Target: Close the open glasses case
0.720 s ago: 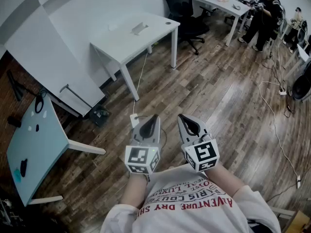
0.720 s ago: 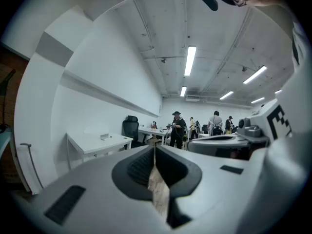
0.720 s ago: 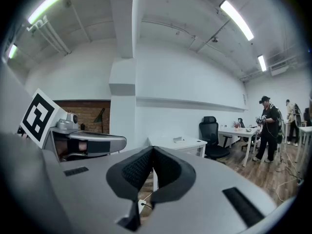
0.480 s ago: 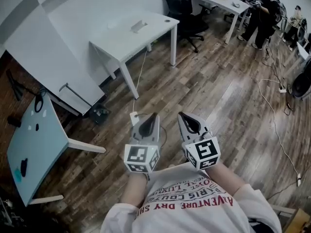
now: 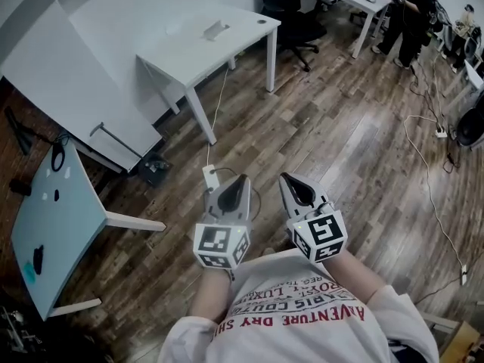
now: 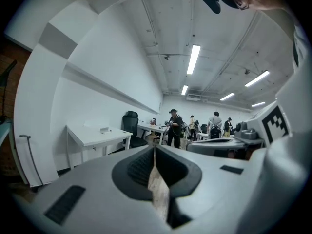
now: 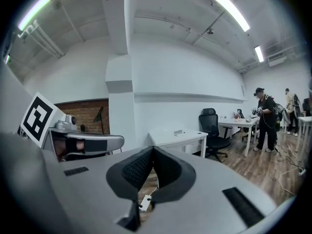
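Observation:
I hold both grippers close to my chest, above a wooden floor. The left gripper (image 5: 240,181) has its jaws pressed together with nothing between them, as the left gripper view (image 6: 154,151) also shows. The right gripper (image 5: 286,178) stands beside it, likewise shut and empty (image 7: 152,151). A small pale object (image 5: 215,29) lies on the white table (image 5: 181,55) ahead; it is too small to tell whether it is the glasses case. The same object (image 7: 179,131) shows on that table in the right gripper view.
A light blue table (image 5: 57,229) stands at the left. A power strip (image 5: 210,178) with its cable lies on the floor just before the grippers. A black office chair (image 5: 286,10) stands beyond the white table. A person (image 5: 412,10) stands at the far right near another desk. A long cable (image 5: 425,176) runs along the floor.
The head view has shifted a little, so the white table and chair sit higher in frame. Both grippers stay shut and hold the same place before my chest.

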Motion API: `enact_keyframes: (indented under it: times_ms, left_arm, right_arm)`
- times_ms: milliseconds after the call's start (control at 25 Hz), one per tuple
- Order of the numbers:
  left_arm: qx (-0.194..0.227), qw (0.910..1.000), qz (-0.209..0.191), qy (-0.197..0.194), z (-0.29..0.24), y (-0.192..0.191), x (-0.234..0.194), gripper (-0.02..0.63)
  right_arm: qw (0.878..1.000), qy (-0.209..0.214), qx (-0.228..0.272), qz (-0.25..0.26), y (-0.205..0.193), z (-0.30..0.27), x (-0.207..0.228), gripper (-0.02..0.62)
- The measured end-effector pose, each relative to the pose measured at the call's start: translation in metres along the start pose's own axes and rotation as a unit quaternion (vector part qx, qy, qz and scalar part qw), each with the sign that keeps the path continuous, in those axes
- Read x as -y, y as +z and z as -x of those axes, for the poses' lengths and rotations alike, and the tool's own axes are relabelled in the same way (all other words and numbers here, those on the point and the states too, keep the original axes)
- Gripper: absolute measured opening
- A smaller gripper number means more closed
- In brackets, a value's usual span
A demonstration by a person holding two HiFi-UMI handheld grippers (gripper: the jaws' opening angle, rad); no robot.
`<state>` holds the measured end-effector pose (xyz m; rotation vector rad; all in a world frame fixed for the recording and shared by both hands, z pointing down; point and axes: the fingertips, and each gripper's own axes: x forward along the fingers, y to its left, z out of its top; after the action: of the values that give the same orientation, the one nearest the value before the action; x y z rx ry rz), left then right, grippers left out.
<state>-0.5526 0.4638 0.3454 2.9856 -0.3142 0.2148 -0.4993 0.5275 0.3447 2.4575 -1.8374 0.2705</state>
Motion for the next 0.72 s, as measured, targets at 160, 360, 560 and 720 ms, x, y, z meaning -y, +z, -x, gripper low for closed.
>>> enact_keyframes:
  times_ms: [160,360,560,720]
  left_arm:
    - [-0.012,0.9999,0.005,-0.002,-0.022,-0.008,-0.005,0.014]
    - [-0.021,0.9997,0.005,0.008,-0.064,-0.008,-0.014,0.013]
    - [-0.029,0.9993,-0.004,0.024,-0.116,0.0,-0.029,0.012]
    - [-0.03,0.9983,-0.002,0.051,-0.167,0.015,-0.045,0.014]
  right_arm:
    - [1.0,0.001,-0.019,-0.009,-0.014,-0.013,0.016,0.012]
    - [0.999,0.004,-0.026,-0.024,-0.018,-0.04,0.056,0.012]
    - [0.999,0.027,-0.023,-0.027,-0.002,-0.086,0.105,0.012]
    - [0.998,0.054,-0.023,-0.027,0.017,-0.129,0.149,0.012]
